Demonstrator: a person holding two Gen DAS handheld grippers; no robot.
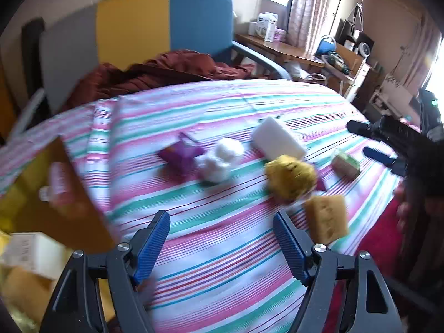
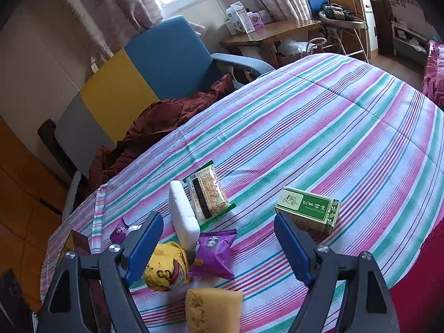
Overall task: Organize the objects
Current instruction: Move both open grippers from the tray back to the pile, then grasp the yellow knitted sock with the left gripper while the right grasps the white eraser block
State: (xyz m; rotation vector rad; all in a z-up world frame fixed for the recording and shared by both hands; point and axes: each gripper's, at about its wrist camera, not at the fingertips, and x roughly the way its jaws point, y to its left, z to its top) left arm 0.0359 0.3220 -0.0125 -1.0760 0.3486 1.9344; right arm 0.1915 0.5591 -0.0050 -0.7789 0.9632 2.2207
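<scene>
Several small items lie on a striped bedspread (image 1: 222,105). In the left wrist view I see a purple packet (image 1: 177,155), a white fluffy lump (image 1: 222,163), a white block (image 1: 279,141), a yellow wrapped snack (image 1: 290,177), a yellow sponge (image 1: 327,219) and a green box (image 1: 345,163). My left gripper (image 1: 222,216) hovers open in front of them, holding nothing. The right wrist view shows a cracker packet (image 2: 206,194), the white block (image 2: 183,216), a purple packet (image 2: 215,252), the yellow snack (image 2: 166,266), the sponge (image 2: 212,308) and the green box (image 2: 309,206). My right gripper (image 2: 218,218) stands open and holds nothing.
A brown cardboard box (image 1: 69,194) with packages inside stands at the left of the bed. A dark red garment (image 1: 166,69) lies at the bed's head, below the yellow and blue headboard (image 1: 166,22). A wooden desk (image 2: 266,36) with boxes stands beyond.
</scene>
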